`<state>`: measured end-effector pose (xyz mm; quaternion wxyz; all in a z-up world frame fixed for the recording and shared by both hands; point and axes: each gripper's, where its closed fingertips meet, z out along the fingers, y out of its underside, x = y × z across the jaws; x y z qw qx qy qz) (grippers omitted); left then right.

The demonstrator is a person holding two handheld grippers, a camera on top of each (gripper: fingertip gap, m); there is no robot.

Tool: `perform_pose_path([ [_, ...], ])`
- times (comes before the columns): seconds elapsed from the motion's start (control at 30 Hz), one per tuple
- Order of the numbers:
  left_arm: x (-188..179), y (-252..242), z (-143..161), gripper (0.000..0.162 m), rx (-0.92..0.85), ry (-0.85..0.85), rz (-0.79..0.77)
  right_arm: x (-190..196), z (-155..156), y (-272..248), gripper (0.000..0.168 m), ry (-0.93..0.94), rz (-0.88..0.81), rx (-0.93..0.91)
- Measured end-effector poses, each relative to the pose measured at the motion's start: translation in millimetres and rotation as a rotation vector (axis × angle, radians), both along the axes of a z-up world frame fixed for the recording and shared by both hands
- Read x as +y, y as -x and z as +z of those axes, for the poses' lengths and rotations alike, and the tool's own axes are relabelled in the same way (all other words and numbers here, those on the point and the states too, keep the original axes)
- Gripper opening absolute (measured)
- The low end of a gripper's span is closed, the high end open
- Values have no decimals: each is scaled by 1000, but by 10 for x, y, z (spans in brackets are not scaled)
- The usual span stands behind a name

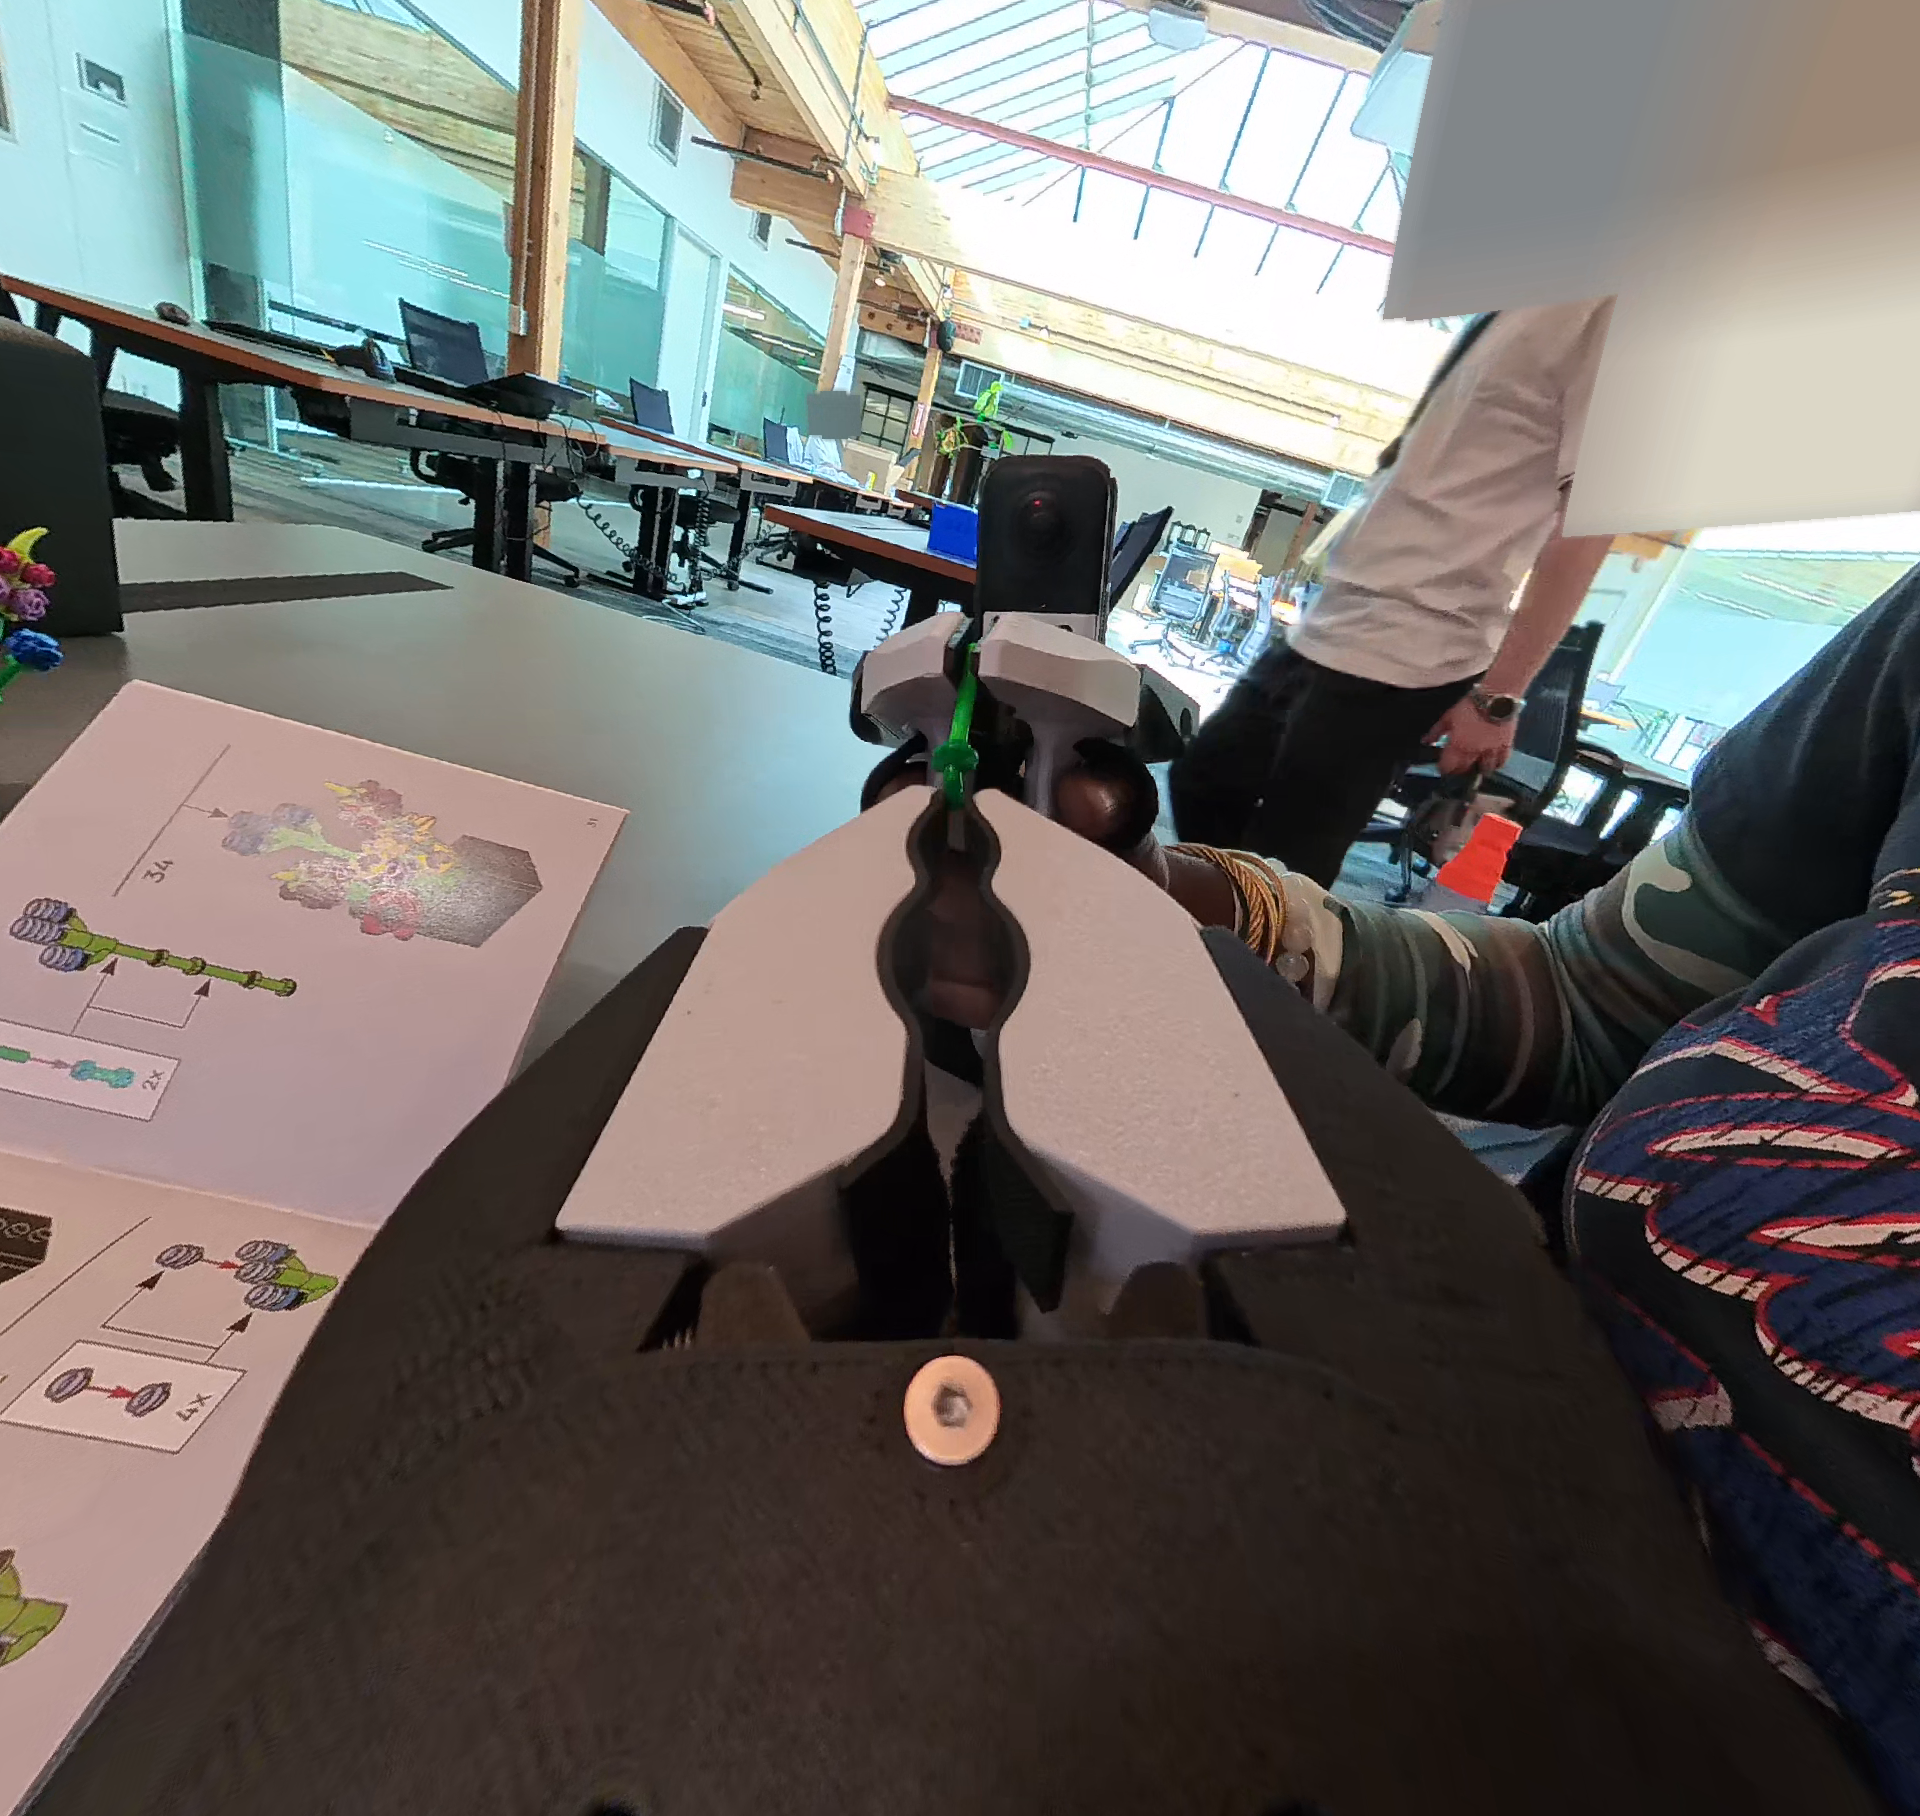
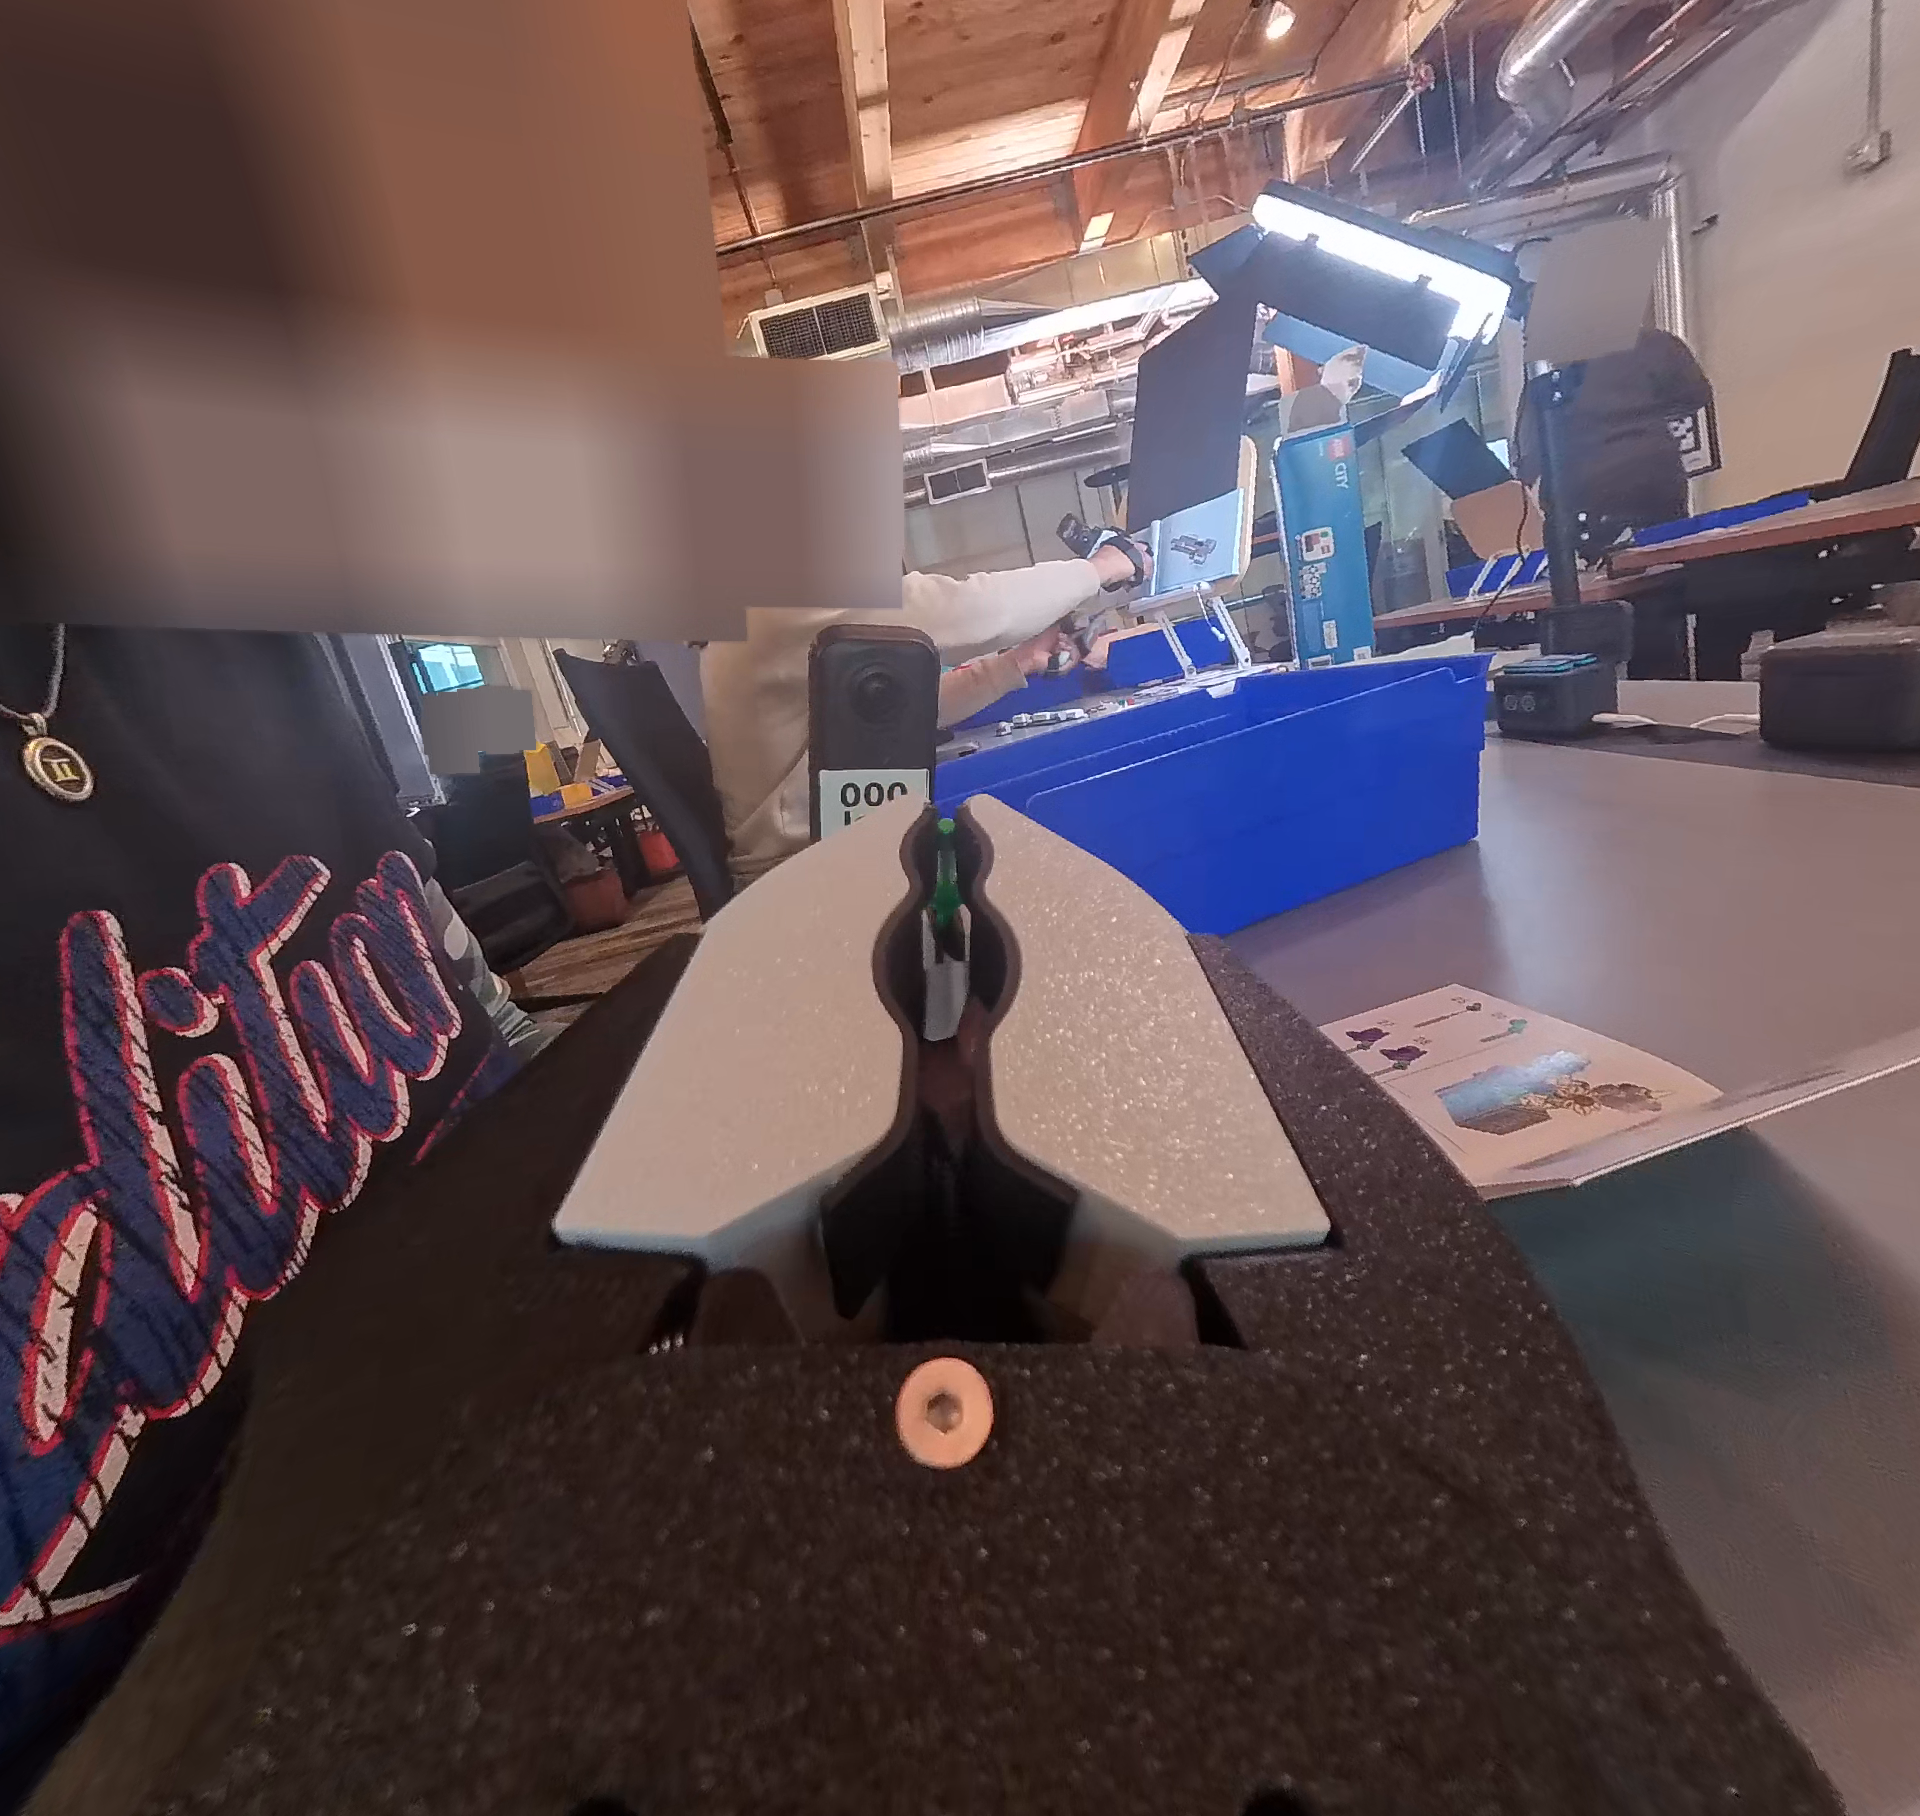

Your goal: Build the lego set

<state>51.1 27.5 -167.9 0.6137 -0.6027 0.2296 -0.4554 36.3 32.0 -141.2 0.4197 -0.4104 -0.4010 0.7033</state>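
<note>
A thin green lego stem is held in the air between my two grippers, which face each other tip to tip. My left gripper is shut on the stem's near end. My right gripper is shut on its far end, with its camera behind it. In the right wrist view the right gripper is shut on the green stem, which runs down the gap between its fingers. A built lego flower bunch stands at the far left edge of the table.
An open instruction booklet lies on the grey table to the left; it also shows in the right wrist view. A blue bin stands behind. The operator's sleeve is at right. A person stands beyond.
</note>
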Motion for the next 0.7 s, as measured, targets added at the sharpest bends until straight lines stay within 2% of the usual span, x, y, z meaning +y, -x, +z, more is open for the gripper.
perform_pose_path([
  [0.03, 0, 9, 8, 2, -8, 0, 0, 1, -1, 0, 3, -1, -2, -1],
  [0.3, 10, 138, 115, 3, -110, 6, 7, -15, -47, 37, 4, -54, -36, -56],
  [0.6, 3, 131, 115, 3, -109, 7, -1, -17, -59, 32, 3, -82, -42, -84],
  [0.7, 6, 146, 125, 9, -128, 15, -6, -31, -63, 29, 3, -88, -37, -83],
])
